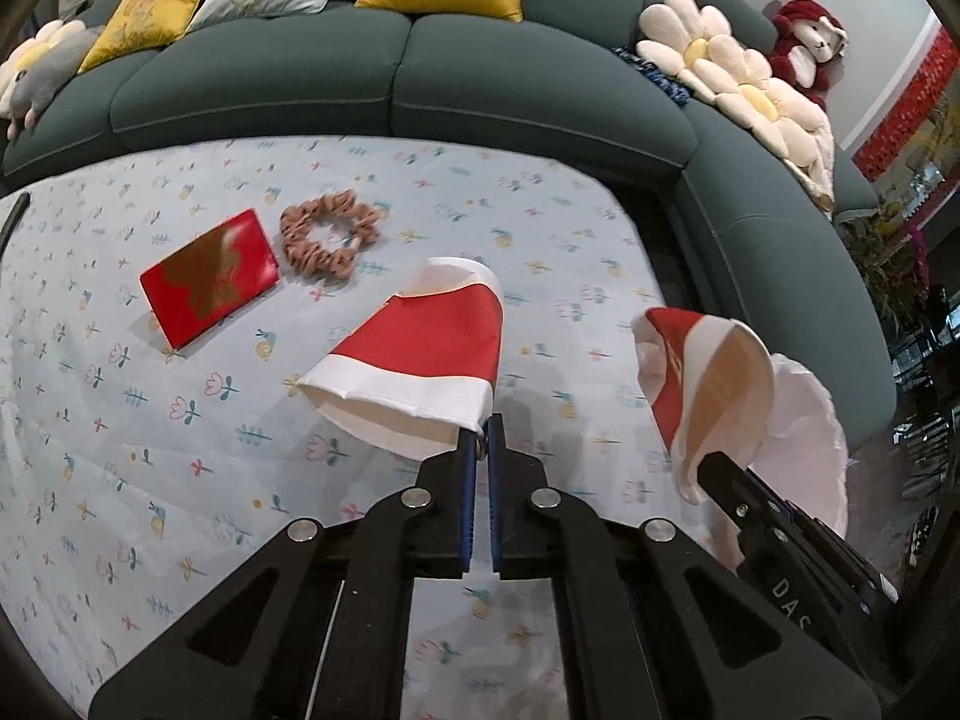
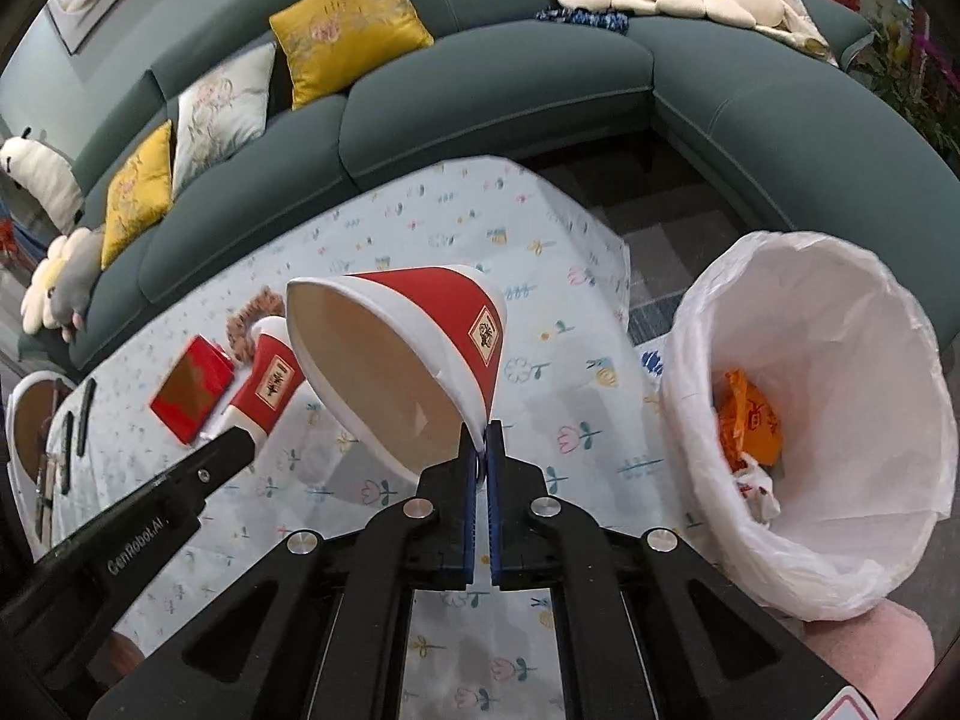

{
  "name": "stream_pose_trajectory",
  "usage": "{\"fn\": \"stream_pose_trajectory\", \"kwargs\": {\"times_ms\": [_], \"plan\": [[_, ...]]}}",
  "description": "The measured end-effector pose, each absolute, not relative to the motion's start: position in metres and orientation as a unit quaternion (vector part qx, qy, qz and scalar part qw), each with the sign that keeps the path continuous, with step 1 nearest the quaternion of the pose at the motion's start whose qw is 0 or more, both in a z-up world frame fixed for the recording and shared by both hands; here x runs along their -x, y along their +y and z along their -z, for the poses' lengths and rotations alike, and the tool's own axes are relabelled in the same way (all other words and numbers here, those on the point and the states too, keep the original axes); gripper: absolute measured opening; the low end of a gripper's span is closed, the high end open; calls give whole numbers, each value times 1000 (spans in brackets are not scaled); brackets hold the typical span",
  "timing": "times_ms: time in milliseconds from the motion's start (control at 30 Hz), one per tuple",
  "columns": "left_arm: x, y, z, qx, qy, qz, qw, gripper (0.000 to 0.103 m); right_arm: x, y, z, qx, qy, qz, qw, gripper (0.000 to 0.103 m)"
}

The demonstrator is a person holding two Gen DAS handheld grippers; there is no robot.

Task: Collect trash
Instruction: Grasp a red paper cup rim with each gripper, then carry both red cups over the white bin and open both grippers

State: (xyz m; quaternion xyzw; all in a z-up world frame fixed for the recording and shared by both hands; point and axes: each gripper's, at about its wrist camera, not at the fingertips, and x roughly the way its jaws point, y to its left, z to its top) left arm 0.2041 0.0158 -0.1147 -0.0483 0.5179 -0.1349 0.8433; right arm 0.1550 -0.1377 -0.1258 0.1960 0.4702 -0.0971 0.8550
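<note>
My left gripper (image 1: 480, 429) is shut on the rim of a flattened red and white paper cup (image 1: 420, 360), held above the flowered tablecloth (image 1: 180, 420). My right gripper (image 2: 480, 435) is shut on the rim of a second red and white paper cup (image 2: 414, 354), its brown inside facing the camera. That second cup also shows in the left wrist view (image 1: 702, 384). The left cup shows in the right wrist view (image 2: 270, 387), left of the right cup. A bin with a white liner (image 2: 840, 360) stands to the right, holding an orange wrapper (image 2: 750, 420) and crumpled paper.
A red envelope (image 1: 210, 276) and a brown scrunchie (image 1: 327, 234) lie on the cloth. A teal sofa (image 1: 420, 72) with cushions wraps behind. Pens (image 2: 84, 408) and another cup (image 2: 30, 420) lie at the table's far left. A pink stool (image 2: 864, 648) is by the bin.
</note>
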Motion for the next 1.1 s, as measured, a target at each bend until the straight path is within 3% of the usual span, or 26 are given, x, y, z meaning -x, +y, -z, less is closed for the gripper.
{"fn": "stream_pose_trajectory", "kwargs": {"times_ms": [533, 1100], "plan": [[-141, -62, 50, -5, 465, 201, 862, 3, -90, -200, 63, -230, 398, 120, 880, 3], [-86, -178, 29, -74, 434, 295, 848, 3, -18, -299, 47, -264, 352, 188, 878, 3]]}}
